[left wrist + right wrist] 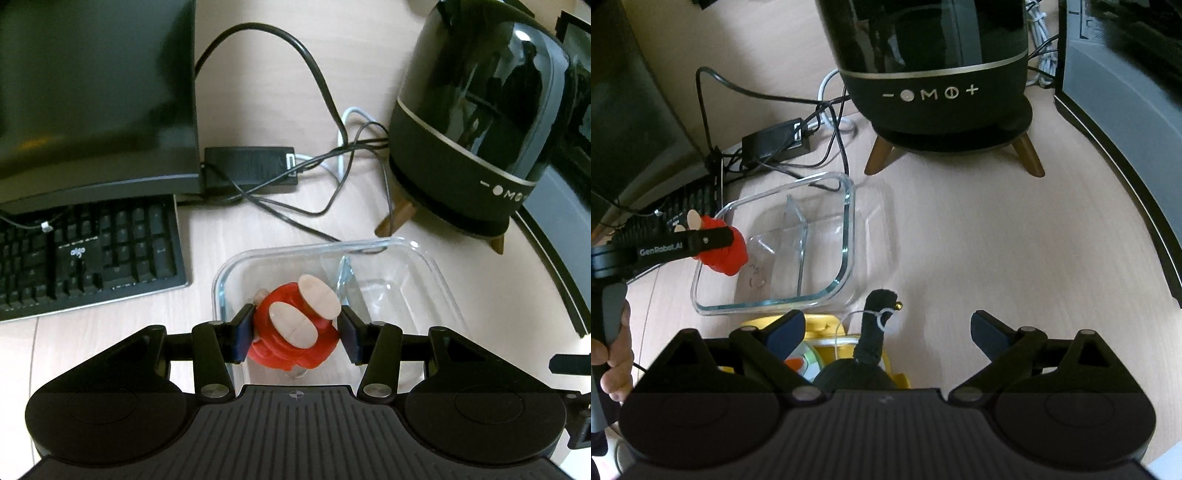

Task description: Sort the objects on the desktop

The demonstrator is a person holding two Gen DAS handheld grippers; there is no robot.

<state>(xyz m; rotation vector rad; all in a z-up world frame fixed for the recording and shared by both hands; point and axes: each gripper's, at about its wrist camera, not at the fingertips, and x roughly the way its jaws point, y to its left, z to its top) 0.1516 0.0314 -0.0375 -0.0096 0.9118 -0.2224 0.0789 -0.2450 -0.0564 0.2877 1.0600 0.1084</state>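
Observation:
My left gripper [295,332] is shut on a red toy [291,332] with two beige oval feet. It hangs over the left compartment of a clear glass container [417,254] with a middle divider. In the right wrist view the red toy [727,254] sits above the glass container's [847,236] left edge, with a hand on the left gripper's handle. My right gripper [888,332] stands open, with nothing between its fingers. Just below it lie a black plush toy [871,332] with a white string and a yellow object [822,328].
A black speaker on wooden legs [934,74] stands behind the container. A keyboard [92,251] and monitor [96,92] fill the left, with a black adapter [251,166] and tangled cables [325,110] between. A dark device [1126,110] borders the right side.

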